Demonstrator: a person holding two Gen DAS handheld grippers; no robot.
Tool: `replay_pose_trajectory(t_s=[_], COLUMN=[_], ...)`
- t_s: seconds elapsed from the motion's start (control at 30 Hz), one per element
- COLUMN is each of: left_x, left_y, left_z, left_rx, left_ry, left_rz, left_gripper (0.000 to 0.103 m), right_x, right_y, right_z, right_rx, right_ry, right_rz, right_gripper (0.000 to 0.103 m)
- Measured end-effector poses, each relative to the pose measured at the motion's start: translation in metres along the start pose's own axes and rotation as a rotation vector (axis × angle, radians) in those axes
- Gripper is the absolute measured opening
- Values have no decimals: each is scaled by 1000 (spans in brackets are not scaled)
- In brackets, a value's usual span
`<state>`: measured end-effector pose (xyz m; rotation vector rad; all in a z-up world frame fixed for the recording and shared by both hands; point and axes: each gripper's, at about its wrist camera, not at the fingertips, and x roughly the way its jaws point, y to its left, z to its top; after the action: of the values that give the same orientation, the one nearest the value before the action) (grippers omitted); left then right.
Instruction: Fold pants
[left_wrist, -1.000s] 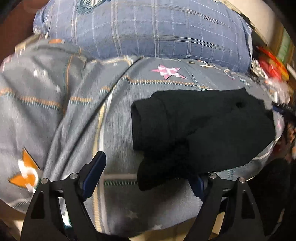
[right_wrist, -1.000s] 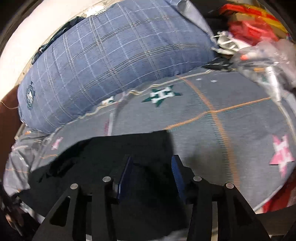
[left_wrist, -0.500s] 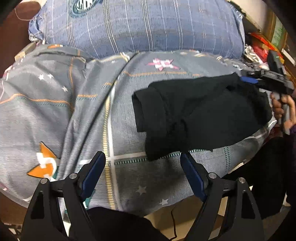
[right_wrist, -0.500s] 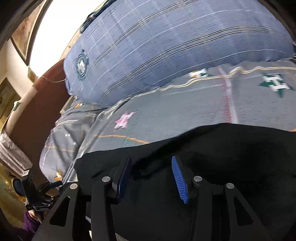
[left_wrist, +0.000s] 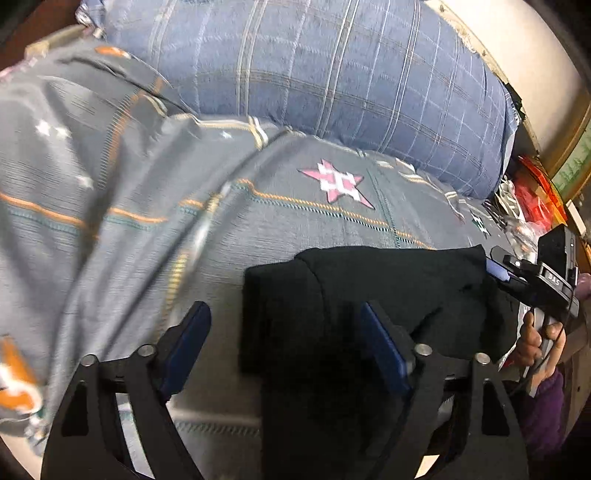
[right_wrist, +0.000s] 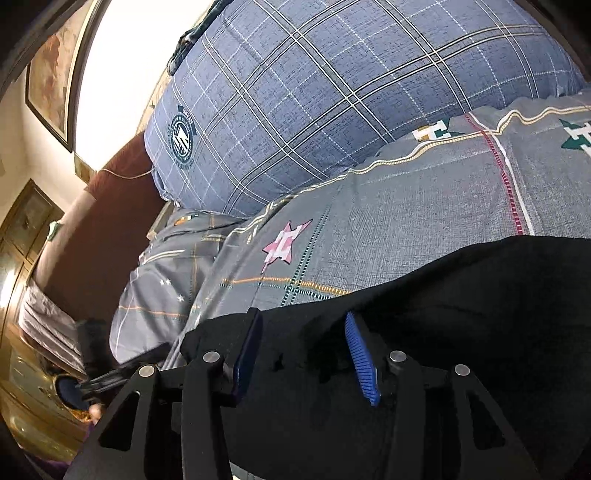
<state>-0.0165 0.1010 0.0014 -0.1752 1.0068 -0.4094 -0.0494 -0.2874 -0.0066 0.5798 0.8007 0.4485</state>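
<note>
The black pants (left_wrist: 369, 288) lie folded in a bundle on the grey star-patterned quilt (left_wrist: 184, 221). My left gripper (left_wrist: 286, 345) straddles the bundle's left end, and its jaws are closing. The left pad stands clear of the cloth and the right pad is over it. In the right wrist view the pants (right_wrist: 461, 295) fill the lower half. My right gripper (right_wrist: 304, 356) hovers low over their near edge, jaws opening a little, with black cloth beneath and no pinch visible. The right gripper (left_wrist: 506, 273) also shows at the pants' right end, held by a hand (left_wrist: 535, 339).
A big blue plaid pillow (left_wrist: 332, 74) lies across the back of the bed. Red packets and clutter (left_wrist: 535, 199) crowd the right side. A brown headboard (right_wrist: 110, 221) and a wooden cabinet (right_wrist: 26, 229) stand beyond the bed's left end.
The left gripper moved in over the pants' left end and its jaws narrowed. The right gripper swung left along the pants' edge and its jaws widened slightly.
</note>
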Motion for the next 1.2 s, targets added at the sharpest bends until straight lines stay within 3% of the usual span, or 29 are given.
replay_pose_trajectory(t_s=[0.03,0.07,0.13,0.27,0.33,0.37,0.4,0.53,0.67,0.77,0.87,0.93,1.03,1.1,1.2], left_x=[3,5,4,2,0,-1,-1,0,11,26,49,56,55,43,17], left_y=[-4,-7,-15,-15,-13,-14,-14,-12,11,31,53,61,69,75,76], left_z=[-1,-1,-3,0,4,7,11,38,64,72,72,71,69,68,62], left_rx=[12,28,82,106,107,109,111,92,-47,-127,-219,-240,-239,-266,-260], left_ry=[10,20,12,9,2,1,2,-41,-71,-91,-36,-27,-48,-90,-193], left_rz=[-19,-33,-36,-64,-87,-96,-100,-108,-137,-96,-76,-37,58,33,23], left_gripper=[53,42,41,21,17,13,10,9,9,9,9,9,9,9,9], right_x=[3,6,12,30,38,41,41,37,47,68,92,109,110,98,58], right_y=[-1,-2,-2,13,23,29,33,37,29,1,-26,-35,-39,-33,-16], right_z=[0,-1,-3,-11,-15,-15,-15,5,35,55,65,67,68,69,63], right_rx=[6,11,4,-76,-132,-169,-188,-172,-100,21,119,143,154,149,84], right_ry=[6,16,37,97,98,95,85,3,-63,-73,-30,39,40,27,-46], right_rz=[6,12,14,-25,-87,-115,-128,-90,-74,-62,-81,-100,-68,-77,-91], right_gripper=[50,50,50,50,36,18,15,9,8,8,9,14,24,44,47])
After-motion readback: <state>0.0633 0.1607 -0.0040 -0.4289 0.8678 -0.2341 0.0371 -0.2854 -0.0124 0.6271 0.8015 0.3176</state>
